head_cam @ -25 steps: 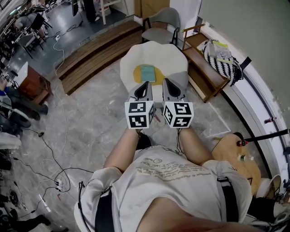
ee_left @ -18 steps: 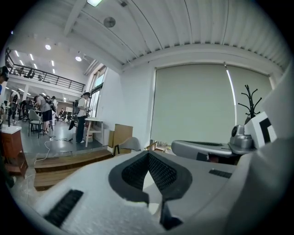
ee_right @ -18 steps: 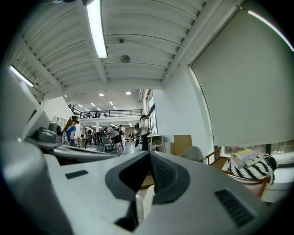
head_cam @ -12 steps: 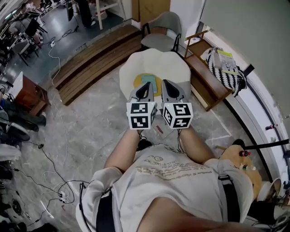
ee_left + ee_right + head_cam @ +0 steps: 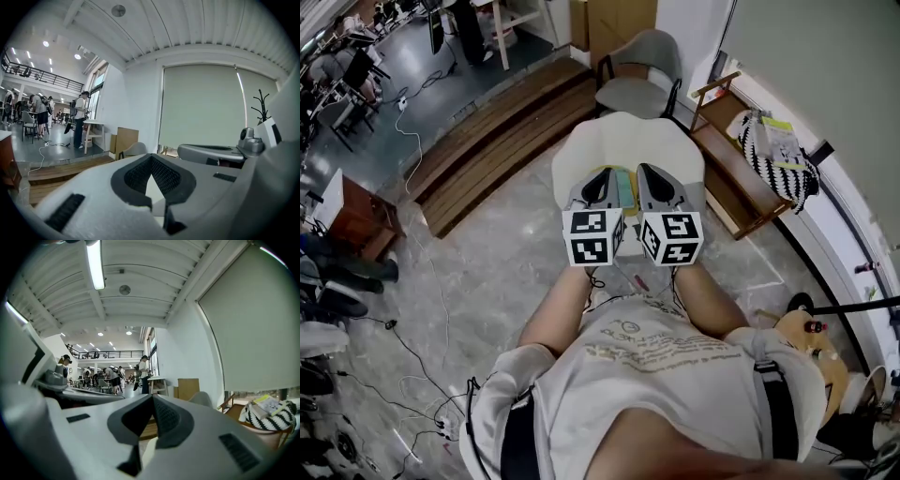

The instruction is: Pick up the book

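Note:
In the head view a pale green book [image 5: 624,190] lies on a round white table [image 5: 628,141]. Only a narrow strip of the book shows between my two grippers. My left gripper [image 5: 602,178] and right gripper [image 5: 652,174] are held side by side over the table's near part, above the book and apart from it. In the left gripper view the left gripper [image 5: 151,157] has its dark pads meeting at the tip with nothing between them. The right gripper [image 5: 153,396] in its own view looks the same, jaws together and empty. Neither gripper view shows the book.
A grey chair [image 5: 639,84] stands behind the table. A wooden bench [image 5: 727,178] with a striped bag [image 5: 778,150] runs along the right. Wooden steps [image 5: 487,131] lie at the left, cables [image 5: 412,347] trail over the floor, and a small wooden table [image 5: 811,352] stands at the lower right.
The person has stepped forward, so the table has come closer. Both grippers now hang over its near part and cover most of the book, which lay in full view before.

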{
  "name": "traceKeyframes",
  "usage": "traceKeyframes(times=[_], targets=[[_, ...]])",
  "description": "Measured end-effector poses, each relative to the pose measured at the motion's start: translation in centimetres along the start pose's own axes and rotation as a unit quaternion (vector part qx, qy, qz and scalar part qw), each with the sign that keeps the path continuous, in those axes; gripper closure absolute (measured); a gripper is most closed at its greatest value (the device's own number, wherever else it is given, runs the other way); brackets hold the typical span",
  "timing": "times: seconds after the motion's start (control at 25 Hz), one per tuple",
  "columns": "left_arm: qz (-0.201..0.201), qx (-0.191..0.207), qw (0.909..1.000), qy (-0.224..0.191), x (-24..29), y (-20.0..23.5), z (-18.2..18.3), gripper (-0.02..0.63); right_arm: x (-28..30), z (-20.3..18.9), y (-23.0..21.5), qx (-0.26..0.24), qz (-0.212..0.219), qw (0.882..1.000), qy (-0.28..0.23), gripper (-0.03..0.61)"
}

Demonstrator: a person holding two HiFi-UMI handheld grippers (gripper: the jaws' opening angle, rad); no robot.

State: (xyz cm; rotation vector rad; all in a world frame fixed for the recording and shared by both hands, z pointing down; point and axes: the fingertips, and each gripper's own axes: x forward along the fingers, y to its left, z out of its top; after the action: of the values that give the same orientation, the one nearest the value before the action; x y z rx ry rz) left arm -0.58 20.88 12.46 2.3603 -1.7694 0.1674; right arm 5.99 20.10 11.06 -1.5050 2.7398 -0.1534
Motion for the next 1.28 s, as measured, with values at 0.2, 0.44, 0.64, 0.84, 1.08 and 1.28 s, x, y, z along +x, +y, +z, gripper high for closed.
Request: traceKeyframes(times=[0.2,0.44,0.64,0.84,1.08,1.28], targets=[[-0.013,-0.003,0.9999,0.005,2.6,2.2,-0.3,0.594,2.8,-0.7,-0.8,0.001,-0.021,1.000,0.007,0.552],[-0.027,-0.013,0.9992,0.028,4.3,3.5,-1.9,0.594,4.3,-2.5,-1.6,0.010,-0.040,0.999,0.029,0.552],[-0.029,-0.027,0.9978,0.054,5.7,3.8,-4.0,0.594,5.1,-4.4,-2.7,0.026,-0.045,0.997,0.048,0.552],[-0.027,-0.032,0.9967,0.070,8.0,4.2,-4.8,0.594,6.7,-5.5,-4.5,0.033,-0.047,0.996,0.061,0.552],[-0.018,-0.024,0.9964,0.080,12.4,4.6,-4.3,0.594,10.0,-5.6,-7.5,0.043,-0.040,0.997,0.059,0.552],[-0.015,-0.018,0.9967,0.078,17.3,4.5,-3.1,0.594,13.0,-5.9,-11.1,0.048,-0.034,0.996,0.062,0.552]])
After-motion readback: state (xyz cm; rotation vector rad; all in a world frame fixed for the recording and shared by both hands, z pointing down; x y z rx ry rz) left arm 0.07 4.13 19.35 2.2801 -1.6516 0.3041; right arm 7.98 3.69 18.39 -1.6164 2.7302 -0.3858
